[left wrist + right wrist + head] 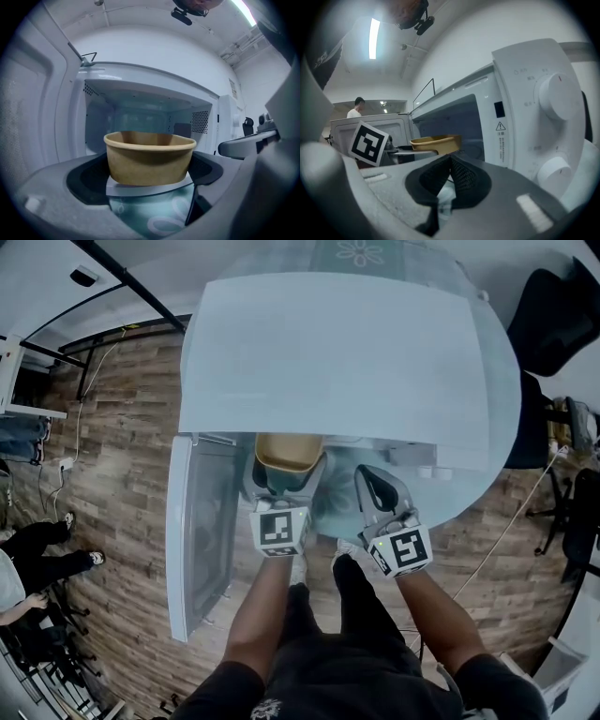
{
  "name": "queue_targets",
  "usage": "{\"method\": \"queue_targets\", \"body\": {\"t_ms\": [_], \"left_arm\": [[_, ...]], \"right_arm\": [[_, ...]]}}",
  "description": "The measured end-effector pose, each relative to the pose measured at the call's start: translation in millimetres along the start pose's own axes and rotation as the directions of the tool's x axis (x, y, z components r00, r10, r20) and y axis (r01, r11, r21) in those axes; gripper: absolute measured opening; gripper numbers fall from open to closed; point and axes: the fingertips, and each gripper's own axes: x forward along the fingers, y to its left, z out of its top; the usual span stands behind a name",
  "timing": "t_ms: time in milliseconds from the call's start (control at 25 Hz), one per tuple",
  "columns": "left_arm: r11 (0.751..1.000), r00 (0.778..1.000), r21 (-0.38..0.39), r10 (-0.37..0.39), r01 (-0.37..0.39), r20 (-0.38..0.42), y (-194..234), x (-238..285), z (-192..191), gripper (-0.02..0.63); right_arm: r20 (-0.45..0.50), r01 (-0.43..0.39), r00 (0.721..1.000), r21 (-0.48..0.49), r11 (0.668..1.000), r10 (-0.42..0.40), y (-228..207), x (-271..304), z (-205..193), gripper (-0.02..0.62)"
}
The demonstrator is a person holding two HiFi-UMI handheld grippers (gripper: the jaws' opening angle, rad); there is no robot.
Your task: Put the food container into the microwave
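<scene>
The microwave stands on a round table covered with a pale teal cloth that has a flower print. Its white top fills the middle of the head view. The door hangs wide open at the left.

The left gripper is holding the brown paper bowl, with a jaw pressed against each side. The bowl is upright and empty, right at the mouth of the oven. From above, its far rim lies just under the near edge of the microwave's top. In the left gripper view the bowl sits in front of the lit cavity.

The right gripper is just right of the left gripper and near the front of the oven. Its jaws are pressed together with nothing between them, and its own view shows the ribbed pads meeting. That view also takes in the control panel with its two dials at the right, and the bowl off to the left.

The floor is wood plank, with cables trailing along the far left. Black chairs stand at the right. A seated person's legs show at the left edge. The walls are white, and a strip light glows on the ceiling.
</scene>
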Motion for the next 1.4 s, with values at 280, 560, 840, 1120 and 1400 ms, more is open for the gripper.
{"method": "queue_targets", "body": {"t_ms": [280, 560, 840, 1120, 1400], "left_arm": [[0.999, 0.999, -0.011, 0.049, -0.049, 0.005, 9, 24, 4, 0.523], [0.998, 0.998, -0.010, 0.070, -0.070, -0.010, 12, 46, 0, 0.523], [0.995, 0.994, -0.010, 0.098, -0.098, -0.043, 10, 56, -11, 0.523], [0.994, 0.990, -0.003, 0.112, -0.113, -0.084, 11, 61, -24, 0.523], [0.991, 0.984, 0.038, 0.134, -0.130, -0.117, 7, 62, -30, 0.528]], "right_arm": [[-0.011, -0.012, 1.000, -0.004, 1.000, 0.012, -1, 4, -10, 0.002], [-0.026, -0.012, 1.000, 0.009, 1.000, 0.012, -2, 1, -21, 0.002], [-0.032, -0.025, 0.999, 0.011, 1.000, 0.026, -3, -1, -26, 0.002], [-0.025, -0.024, 0.999, 0.015, 1.000, 0.024, -4, 1, -25, 0.002], [-0.022, -0.026, 0.999, 0.014, 1.000, 0.027, -1, -3, -22, 0.002]]}}
